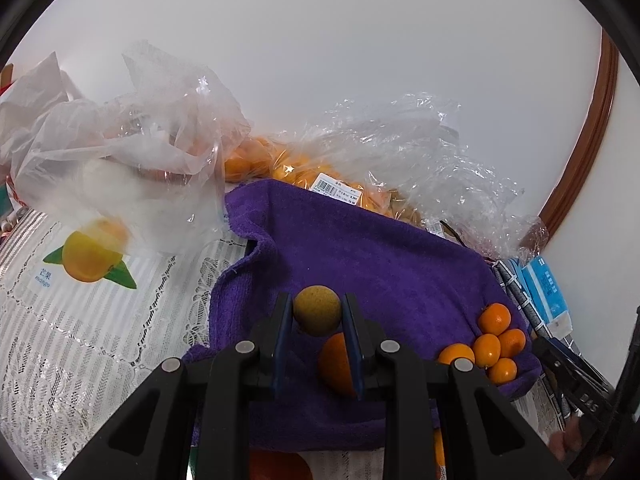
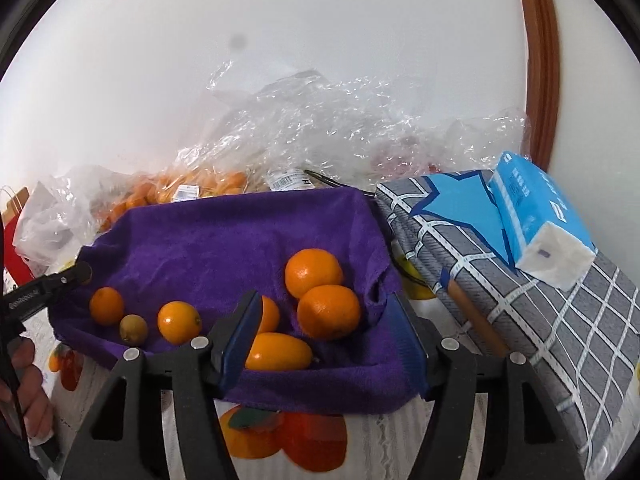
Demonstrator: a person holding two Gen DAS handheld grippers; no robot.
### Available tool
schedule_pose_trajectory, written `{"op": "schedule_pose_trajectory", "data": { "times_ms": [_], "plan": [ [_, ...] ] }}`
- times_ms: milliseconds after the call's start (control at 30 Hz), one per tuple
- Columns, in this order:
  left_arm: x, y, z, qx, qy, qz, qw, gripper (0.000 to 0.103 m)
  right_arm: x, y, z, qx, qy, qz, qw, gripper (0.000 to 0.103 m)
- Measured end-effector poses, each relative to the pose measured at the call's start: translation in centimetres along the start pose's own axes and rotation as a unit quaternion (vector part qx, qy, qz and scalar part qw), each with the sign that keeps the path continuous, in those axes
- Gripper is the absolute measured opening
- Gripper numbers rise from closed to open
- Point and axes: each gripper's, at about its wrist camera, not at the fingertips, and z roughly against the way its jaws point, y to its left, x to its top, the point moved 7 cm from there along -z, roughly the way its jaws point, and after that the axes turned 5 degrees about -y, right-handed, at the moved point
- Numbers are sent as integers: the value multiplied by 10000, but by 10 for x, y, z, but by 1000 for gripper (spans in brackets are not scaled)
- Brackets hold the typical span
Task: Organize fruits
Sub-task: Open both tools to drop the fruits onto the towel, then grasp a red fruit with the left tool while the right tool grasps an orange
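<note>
- Left gripper (image 1: 317, 314): clamped on a small brownish-yellow fruit (image 1: 317, 315), held just above the towel.
- Right gripper (image 2: 320, 330): jaws apart, nothing pressed between the pads; oval kumquat (image 2: 280, 351) lying in the gap near the left pad.
- Towel (image 2: 224, 236): purple, spread over the surface as a shallow nest, rumpled at the edges.
- Kumquats, right group (image 2: 324, 292): two round ones touching, far of the oval one, at the towel's right side; one more half hidden behind the left pad.
- Kumquats, left group (image 2: 179, 322): two orange ones with a small brownish fruit (image 2: 134, 330) between them, in the right wrist view.
- Bagged kumquats (image 1: 288, 168): clear bag with price label, far of the towel, against the wall.
- Second clear bag (image 1: 132, 140): far left, contents unclear.
- Tissue pack (image 2: 536, 224): blue, on a grey checked cloth (image 2: 568, 320), right of the towel.
- Surface (image 1: 80, 340): lace cover with fruit prints.
- Hand (image 2: 24, 392): left edge of the right wrist view, on the other gripper's handle.
</note>
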Motion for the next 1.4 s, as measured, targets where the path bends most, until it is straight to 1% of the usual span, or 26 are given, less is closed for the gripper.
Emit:
{"op": "schedule_pose_trajectory", "data": {
  "times_ms": [67, 167, 267, 367, 567, 767, 867, 967, 1000, 1067, 1133, 1200, 1400],
  "plan": [
    [0, -1, 1, 13, -19, -37, 10000, 25, -3, 5, 8, 93, 59, -77, 9999, 64],
    [2, -3, 3, 27, -75, -96, 9999, 36, -8, 13, 19, 84, 136, -73, 9998, 64],
    [3, -4, 7, 52, -163, -127, 9998, 36, -19, 22, 30, 201, 217, -46, 9996, 65],
    [5, -3, 8, 56, -165, -92, 9998, 36, -32, 29, 36, 196, 405, 60, 9990, 65],
    [8, 1, 15, 152, -286, -55, 9995, 36, -49, 37, 48, 262, 583, -150, 9978, 65],
    [9, -2, 33, 333, -490, -320, 9977, 36, -52, 40, 61, 175, 629, -87, 9978, 63],
    [2, -1, 42, 399, -298, -530, 9974, 36, -51, 43, 63, 155, 664, -6, 9977, 58],
    [-9, 7, 61, 521, -218, -867, 9946, 36, -50, 49, 61, 169, 658, 44, 9977, 58],
    [-12, 11, 65, 548, -183, -903, 9942, 36, -51, 52, 59, 203, 652, 40, 9977, 58],
    [-18, 22, 76, 486, -107, -786, 9957, 36, -53, 59, 54, 265, 664, 17, 9974, 58],
    [-22, 36, 87, 304, -80, -412, 9987, 36, -55, 64, 49, 317, 664, 16, 9973, 57],
    [-24, 42, 90, 264, -56, -246, 9993, 36, -56, 74, 43, 420, 709, 68, 9966, 54],
    [-29, 28, 85, 240, 47, -589, 9980, 36, -51, 104, 28, 710, 729, 303, 9943, 51]
  ]
}}
